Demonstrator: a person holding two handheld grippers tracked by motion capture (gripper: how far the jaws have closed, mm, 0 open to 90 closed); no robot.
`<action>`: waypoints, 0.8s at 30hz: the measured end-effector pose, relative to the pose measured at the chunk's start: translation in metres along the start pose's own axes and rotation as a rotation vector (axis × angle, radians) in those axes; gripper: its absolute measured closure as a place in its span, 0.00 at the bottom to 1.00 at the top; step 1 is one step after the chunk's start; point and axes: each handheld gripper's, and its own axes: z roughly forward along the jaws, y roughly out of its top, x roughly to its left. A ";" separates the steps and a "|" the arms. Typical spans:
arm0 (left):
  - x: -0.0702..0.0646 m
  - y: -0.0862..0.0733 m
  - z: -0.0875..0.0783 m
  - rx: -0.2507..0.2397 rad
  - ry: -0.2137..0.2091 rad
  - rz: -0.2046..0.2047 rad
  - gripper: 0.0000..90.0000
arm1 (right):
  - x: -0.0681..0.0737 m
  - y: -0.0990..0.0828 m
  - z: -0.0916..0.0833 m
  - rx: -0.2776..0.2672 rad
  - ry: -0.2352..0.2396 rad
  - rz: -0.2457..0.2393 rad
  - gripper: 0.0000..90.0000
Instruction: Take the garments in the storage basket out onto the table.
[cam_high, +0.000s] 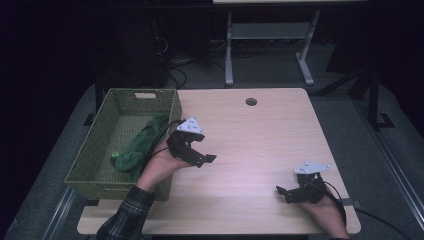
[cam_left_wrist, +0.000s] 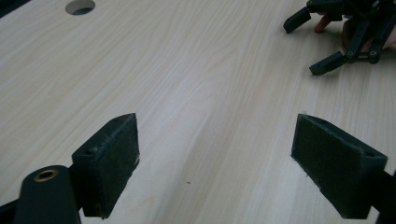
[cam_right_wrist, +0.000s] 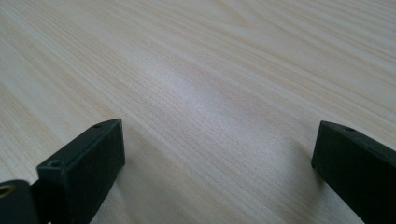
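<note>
A green plush toy (cam_high: 140, 145) lies inside a woven green basket (cam_high: 91, 150) on the left end of the table. Just right of the basket, my left gripper (cam_high: 204, 160) is held above the wood, open, with nothing between its jaws (cam_left_wrist: 215, 163). My right gripper (cam_high: 283, 194) rests low near the front right corner, also open and empty (cam_right_wrist: 217, 168). The left gripper view looks across the table at the right gripper (cam_left_wrist: 310, 44), whose jaws are spread.
The light wooden table (cam_high: 260, 135) has a round cable hole (cam_high: 251, 101) near its far edge, which the left gripper view has at its top left (cam_left_wrist: 80, 6). A grey table frame (cam_high: 270, 45) stands on the floor behind.
</note>
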 end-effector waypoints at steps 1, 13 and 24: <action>0.002 0.001 -0.001 -0.003 0.000 0.001 0.18 | 0.000 0.000 0.000 0.000 0.000 0.000 0.03; 0.020 0.000 -0.018 0.004 0.033 0.001 0.24 | 0.000 0.000 0.000 -0.002 -0.001 -0.003 0.03; 0.034 -0.008 -0.036 0.013 0.063 -0.020 0.26 | 0.000 0.000 0.000 -0.002 -0.005 0.005 0.03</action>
